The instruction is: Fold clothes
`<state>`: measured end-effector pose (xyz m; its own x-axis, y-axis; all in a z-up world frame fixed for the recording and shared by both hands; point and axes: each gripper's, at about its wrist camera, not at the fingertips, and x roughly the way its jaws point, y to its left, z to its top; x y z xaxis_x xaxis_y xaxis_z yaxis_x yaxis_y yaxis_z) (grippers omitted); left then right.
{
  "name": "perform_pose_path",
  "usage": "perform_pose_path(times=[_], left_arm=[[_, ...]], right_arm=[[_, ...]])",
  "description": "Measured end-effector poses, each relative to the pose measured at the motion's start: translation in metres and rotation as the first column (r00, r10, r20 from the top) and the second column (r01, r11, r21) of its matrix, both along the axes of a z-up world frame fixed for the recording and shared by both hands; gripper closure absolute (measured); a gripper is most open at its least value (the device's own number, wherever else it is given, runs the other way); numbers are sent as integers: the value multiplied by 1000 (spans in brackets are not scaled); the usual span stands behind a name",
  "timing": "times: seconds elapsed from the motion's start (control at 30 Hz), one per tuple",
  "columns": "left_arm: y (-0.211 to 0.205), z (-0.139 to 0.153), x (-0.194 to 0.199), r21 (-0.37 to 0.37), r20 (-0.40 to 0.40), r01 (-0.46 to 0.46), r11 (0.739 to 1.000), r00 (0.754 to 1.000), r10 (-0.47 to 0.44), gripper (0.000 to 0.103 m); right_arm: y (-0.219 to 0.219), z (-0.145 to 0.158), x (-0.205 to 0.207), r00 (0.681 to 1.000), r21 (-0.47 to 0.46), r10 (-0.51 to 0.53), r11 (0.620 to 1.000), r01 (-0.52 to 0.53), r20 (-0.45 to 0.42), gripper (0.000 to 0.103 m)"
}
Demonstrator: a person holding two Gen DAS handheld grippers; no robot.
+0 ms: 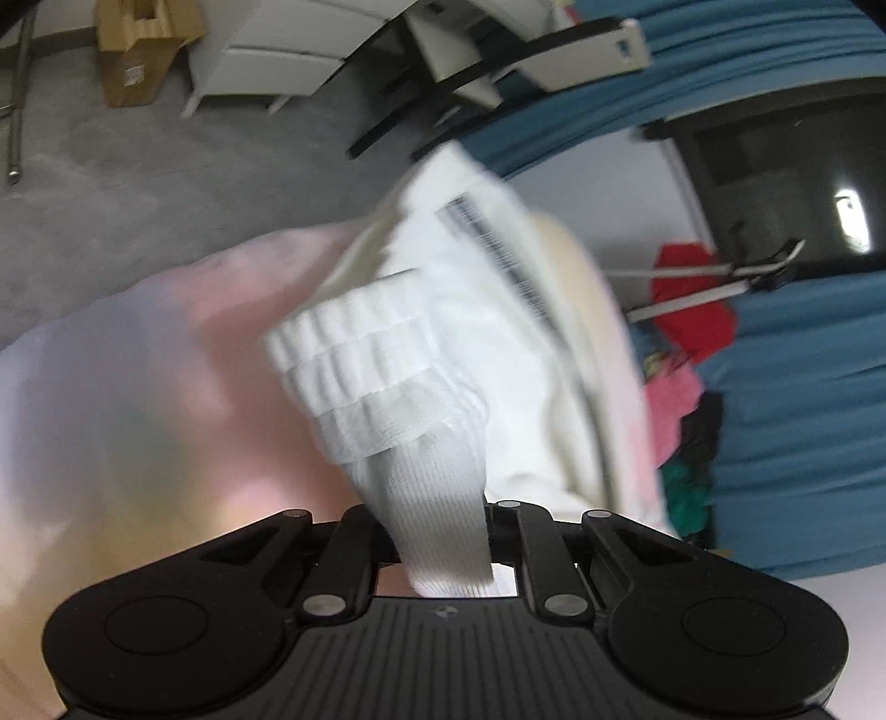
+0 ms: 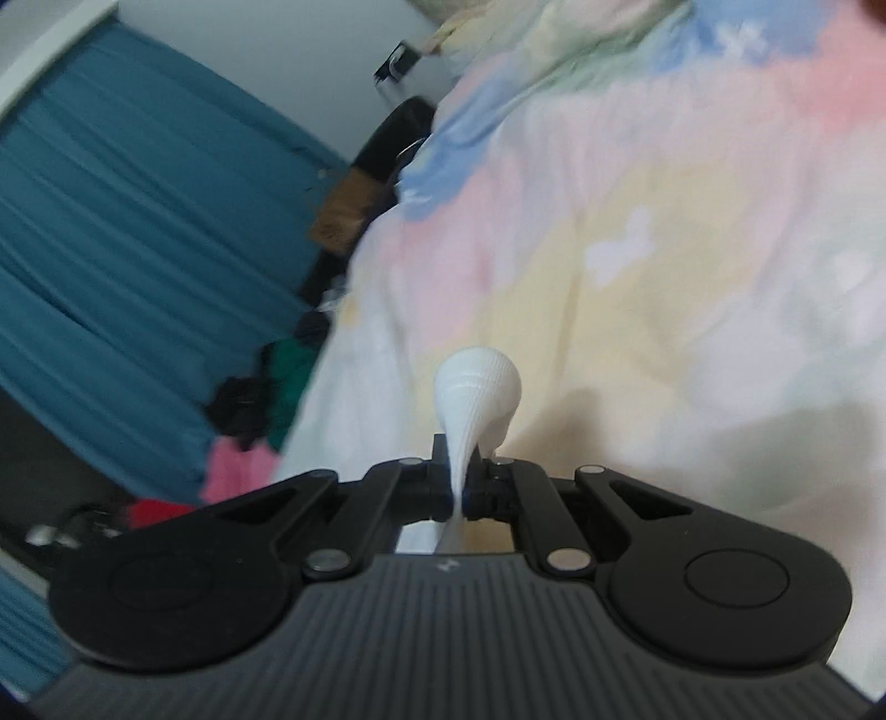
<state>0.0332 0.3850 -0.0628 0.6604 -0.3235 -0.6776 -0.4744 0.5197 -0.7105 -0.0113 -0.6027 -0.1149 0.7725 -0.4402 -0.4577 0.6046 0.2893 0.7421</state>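
A white ribbed knit garment point(image 1: 404, 354), bunched, with a barcode tag, hangs in front of my left gripper point(image 1: 443, 526), which is shut on a strip of it. In the right wrist view my right gripper point(image 2: 459, 487) is shut on a thin pinch of the same white knit point(image 2: 479, 382), which bulges out above the fingers. Both hold it above a pastel tie-dye sheet point(image 2: 664, 249). Both views are blurred by motion.
A pile of red, pink, green and black clothes point(image 1: 686, 387) lies beside the sheet by teal curtains point(image 2: 111, 221). A cardboard box point(image 1: 138, 50), white drawers point(image 1: 277, 50), a tripod point(image 1: 720, 277) and grey floor point(image 1: 166, 183) lie beyond.
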Motion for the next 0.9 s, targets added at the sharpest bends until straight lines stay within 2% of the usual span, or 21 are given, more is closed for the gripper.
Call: perform_pose_path(times=[0.1, 0.3, 0.43, 0.47, 0.5, 0.53, 0.57, 0.63, 0.7, 0.77, 0.83, 0.9], left_arm=[[1, -24, -7, 73, -71, 54, 996, 996, -49, 89], [-15, -32, -6, 211, -74, 133, 968, 990, -120, 77], [-27, -15, 0, 350, -99, 199, 915, 980, -175, 45], [-30, -9, -5, 385, -104, 207, 899, 978, -180, 40], [-33, -2, -8, 421, -102, 208, 883, 978, -182, 32], [-36, 5, -11, 449, -88, 204, 870, 979, -184, 27], [-39, 12, -15, 477, -73, 198, 856, 980, -186, 21], [-46, 26, -21, 532, -45, 185, 827, 981, -190, 17], [-56, 42, -23, 587, -13, 160, 794, 982, -188, 14], [-66, 54, -27, 620, 23, 139, 772, 981, -195, 13], [-82, 67, -24, 629, 69, 117, 768, 976, -206, 12], [-104, 78, -12, 621, 111, 109, 776, 968, -225, 11]], right_arm=[[3, -1, -6, 995, -20, -24, 1000, 22, -98, 97], [0, -13, -2, 980, 25, 7, 1000, -2, -201, 97], [-2, -20, 1, 963, 56, 31, 998, -16, -268, 93], [-3, -22, 2, 958, 64, 37, 998, -19, -284, 90], [-3, -24, 3, 953, 72, 43, 997, -22, -301, 86], [-4, -26, 3, 947, 80, 49, 996, -25, -317, 74], [0, -21, 3, 948, 54, 43, 998, -28, -315, 60], [13, -3, 5, 949, -36, 24, 999, -37, -315, 42], [27, 13, 8, 948, -127, 14, 990, -57, -318, 39], [38, 26, 16, 953, -198, 42, 975, -106, -301, 39], [51, 39, 24, 954, -255, 84, 954, -160, -287, 39], [66, 47, 34, 951, -286, 155, 930, -232, -269, 39]])
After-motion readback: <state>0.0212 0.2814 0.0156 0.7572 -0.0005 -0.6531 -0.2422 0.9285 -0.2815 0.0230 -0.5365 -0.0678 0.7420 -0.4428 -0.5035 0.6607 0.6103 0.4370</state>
